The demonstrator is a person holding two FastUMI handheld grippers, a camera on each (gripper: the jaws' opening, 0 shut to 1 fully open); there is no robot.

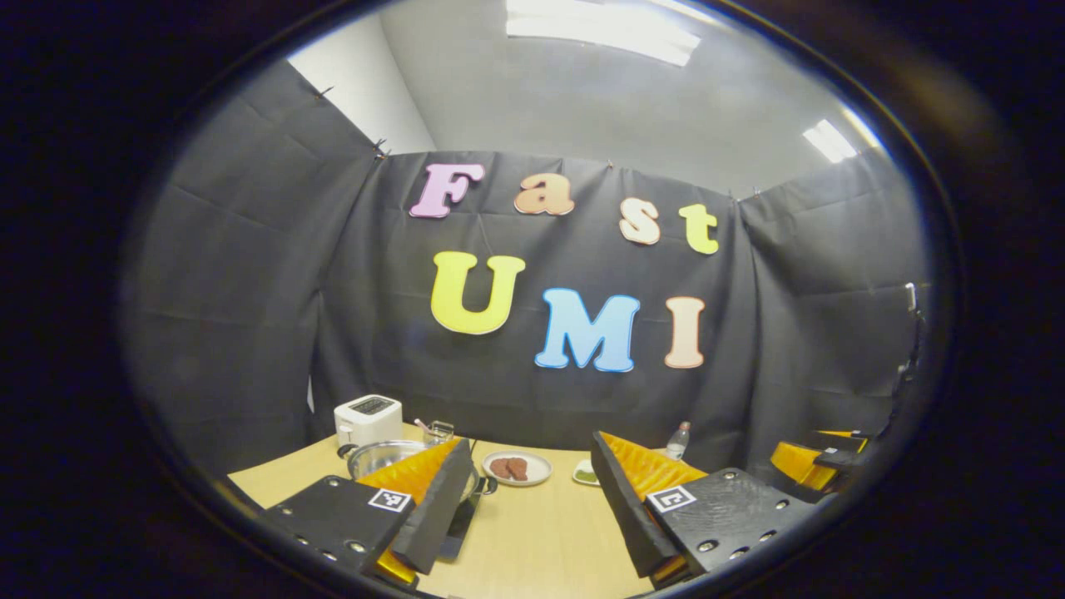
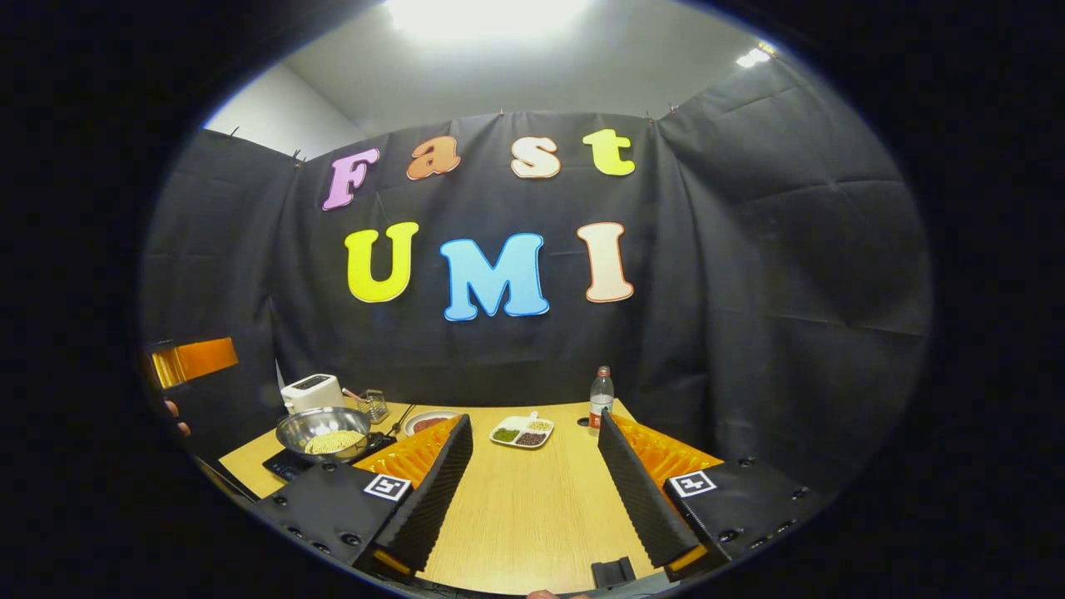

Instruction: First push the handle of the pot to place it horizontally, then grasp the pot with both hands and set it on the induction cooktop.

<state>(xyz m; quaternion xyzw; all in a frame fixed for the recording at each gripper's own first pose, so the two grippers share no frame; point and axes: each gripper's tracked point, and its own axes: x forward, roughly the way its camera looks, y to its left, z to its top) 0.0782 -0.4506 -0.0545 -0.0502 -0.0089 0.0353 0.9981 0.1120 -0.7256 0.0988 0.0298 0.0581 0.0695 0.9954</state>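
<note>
Clearly spread and empty, both: left gripper (image 1: 531,441) with jaws wide over the pale wooden desk (image 1: 532,541), right gripper (image 2: 534,418) likewise parted, pinching nothing.

Round stainless-steel pot (image 2: 324,428) near the desk's back-left corner, holding something yellowish, seemingly resting on the flat black induction cooktop (image 2: 285,464) there; cannot tell whether seated squarely or overhanging. Thin dark pot handle (image 2: 396,418) angled off toward the back edge, not level by the look of it.

Risks from here:
- Pushing the handle too hard or too high likely spins or slides the pot across the slick cooktop, spilling the contents.
- Gripping the rim unevenly from two sides probably tips the pot.
- Reaching from the desk's near edge with jaws this wide may clip neighbouring crockery.

Around, in the way:
- White boxy toaster (image 2: 312,391) just behind the pot at the back-left corner.
- Small clear glass jar (image 2: 374,405) beside the handle, likeliest to be knocked.
- White round plate of brown patties (image 1: 516,467) near the pot's right.
- White divided dish of green and dark fillings (image 2: 522,433) mid-desk, toward the back.
- Clear plastic bottle with a red cap (image 2: 601,398) at the back edge, well apart.
</note>
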